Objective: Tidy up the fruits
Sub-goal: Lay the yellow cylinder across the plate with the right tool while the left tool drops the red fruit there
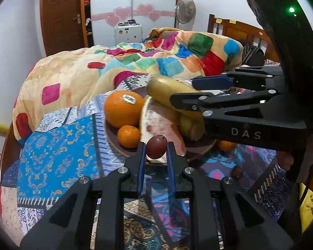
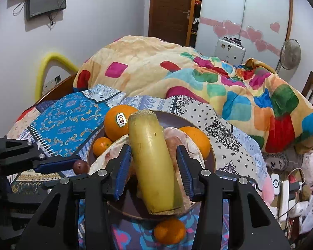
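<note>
On the bed, a plate (image 2: pixel 208 156) of fruit sits on the patterned sheet (image 1: pixel 58 145), with both tongs at it.

Left tongs (image 1: pixel 155 149) pinch a small dark red fruit (image 1: pixel 156 146) at the plate's near rim, blue pads touching it on both sides; right tongs (image 2: pixel 154 168) stand spread either side of a long yellow cane piece (image 2: pixel 152 162), their jaws opening, pads just clear of it; the cane lies across a pale pomelo slice (image 1: pixel 160 123) on the plate; a big orange (image 2: pixel 116 125) with a sticker and a small mandarin (image 2: pixel 101 145) rest on the plate's left; another orange (image 2: pixel 198 139) sits on its right; one mandarin (image 2: pixel 170 230) lies on the sheet just off the plate; a colourful quilt (image 2: pixel 219 79) is heaped behind.
</note>
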The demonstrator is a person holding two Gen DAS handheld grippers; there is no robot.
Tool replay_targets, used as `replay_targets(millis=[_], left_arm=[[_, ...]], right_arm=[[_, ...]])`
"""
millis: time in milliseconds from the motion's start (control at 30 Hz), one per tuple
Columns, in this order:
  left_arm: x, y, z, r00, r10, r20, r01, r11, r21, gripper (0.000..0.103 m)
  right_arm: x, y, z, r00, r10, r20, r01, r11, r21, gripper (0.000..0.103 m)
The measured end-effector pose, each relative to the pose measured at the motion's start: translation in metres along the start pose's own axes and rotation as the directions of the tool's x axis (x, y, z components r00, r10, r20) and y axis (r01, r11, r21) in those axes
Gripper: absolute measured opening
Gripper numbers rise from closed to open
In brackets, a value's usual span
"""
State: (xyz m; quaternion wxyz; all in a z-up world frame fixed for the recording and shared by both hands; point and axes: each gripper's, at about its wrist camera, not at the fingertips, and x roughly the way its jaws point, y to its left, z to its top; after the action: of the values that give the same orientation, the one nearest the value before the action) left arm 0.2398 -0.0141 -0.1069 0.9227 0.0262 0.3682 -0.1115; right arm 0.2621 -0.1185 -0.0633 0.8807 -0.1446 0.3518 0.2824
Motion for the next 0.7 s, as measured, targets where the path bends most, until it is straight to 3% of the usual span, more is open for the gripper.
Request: replay_targets(millis=[67,267,533,700], left_arm=[[-0.001,-0.004,0.0,1.0,0.0,0.003,0.0,1.0,0.01,0.019],[-0.002,0.0,-0.001,1.0,0.013,0.006,-0.013,1.0,0.006,0.019],[-0.001,0.019,-0.004,1.0,0.021,0.007,-0.02,0.999,-0.035,0.019],[-0.002,0.023,-0.007,1.0,0.01,0.013,-0.009,0.999,-0.044,0.019]], right_arm=[[-0.001,-0.001,-0.002,1.0,0.021,0.004,-0.021,1.0,-0.008,0.035],[0.004,0.008,0.002,1.0,-0.023,0.008,0.024,0.998,-0.063,0.035],[0.022,0.004,0.033,0.999,-0.041,0.004,0.041,0.999,-0.005,0.031],[0.029,0.015,0.036,0.997,-0.072,0.006,0.072,0.997,-0.029,0.032]])
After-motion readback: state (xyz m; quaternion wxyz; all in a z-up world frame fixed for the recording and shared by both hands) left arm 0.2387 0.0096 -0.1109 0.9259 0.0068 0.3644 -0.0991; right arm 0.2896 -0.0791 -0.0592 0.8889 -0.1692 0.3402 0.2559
